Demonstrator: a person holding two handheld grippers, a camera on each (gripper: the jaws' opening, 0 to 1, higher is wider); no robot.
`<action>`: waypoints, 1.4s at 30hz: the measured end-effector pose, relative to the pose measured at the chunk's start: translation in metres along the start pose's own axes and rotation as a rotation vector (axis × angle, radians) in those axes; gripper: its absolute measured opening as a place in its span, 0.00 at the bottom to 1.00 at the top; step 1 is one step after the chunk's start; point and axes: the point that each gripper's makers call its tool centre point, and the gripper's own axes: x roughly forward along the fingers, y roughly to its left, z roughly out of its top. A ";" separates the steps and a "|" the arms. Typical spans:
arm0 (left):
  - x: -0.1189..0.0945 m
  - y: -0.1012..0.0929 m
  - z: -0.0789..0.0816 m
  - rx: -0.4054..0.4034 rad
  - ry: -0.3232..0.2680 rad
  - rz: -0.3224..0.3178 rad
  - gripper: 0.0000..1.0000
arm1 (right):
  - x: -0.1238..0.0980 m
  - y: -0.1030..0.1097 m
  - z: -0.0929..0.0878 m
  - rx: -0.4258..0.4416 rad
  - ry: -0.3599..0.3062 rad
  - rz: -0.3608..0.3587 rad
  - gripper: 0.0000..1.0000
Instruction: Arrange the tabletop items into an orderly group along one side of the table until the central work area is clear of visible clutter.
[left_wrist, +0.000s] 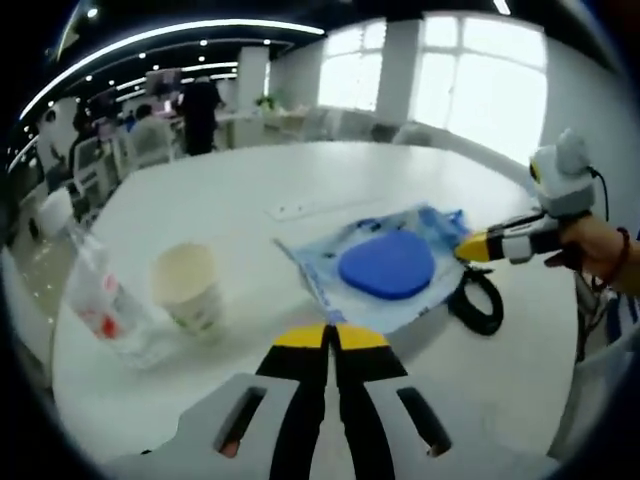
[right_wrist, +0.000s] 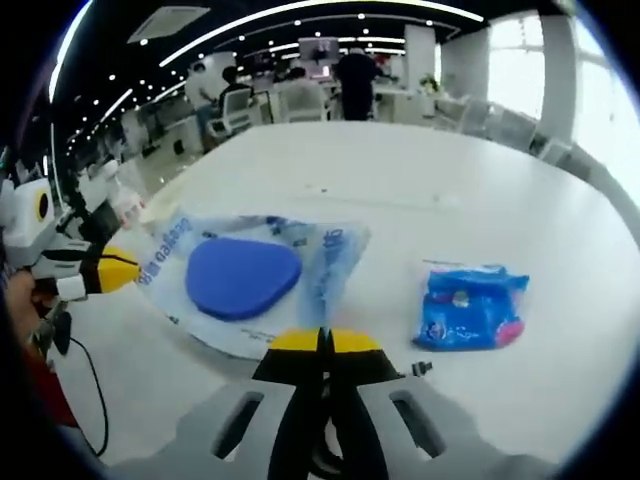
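Observation:
A clear plastic bag (left_wrist: 400, 235) holding a flat blue pad (left_wrist: 388, 264) lies in the middle of the white table (left_wrist: 250, 180). My left gripper (left_wrist: 330, 335) is shut, its yellow tips pinching the bag's near corner. From the right, my right gripper (left_wrist: 470, 247) comes in and grips the bag's far corner. In the right gripper view the same bag (right_wrist: 320, 255) with the blue pad (right_wrist: 242, 277) lies ahead. There my right gripper (right_wrist: 322, 342) is shut at the bag's near edge, and the left gripper (right_wrist: 125, 270) holds its left end.
A paper cup (left_wrist: 190, 285) and a crumpled clear bottle (left_wrist: 110, 310) stand left of the bag. A black loop (left_wrist: 478, 300) lies under the bag's right side. A blue snack packet (right_wrist: 470, 305) rests to the right. People and desks are far behind.

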 end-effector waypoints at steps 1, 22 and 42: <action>0.002 0.001 0.001 -0.003 0.000 0.009 0.00 | 0.003 -0.002 0.000 0.009 0.001 0.003 0.01; 0.047 0.006 -0.010 -0.101 -0.015 0.048 0.00 | 0.045 -0.029 -0.009 0.119 0.021 0.038 0.01; 0.057 0.008 -0.028 -0.125 0.003 0.078 0.00 | 0.054 -0.037 -0.019 0.185 0.051 0.045 0.07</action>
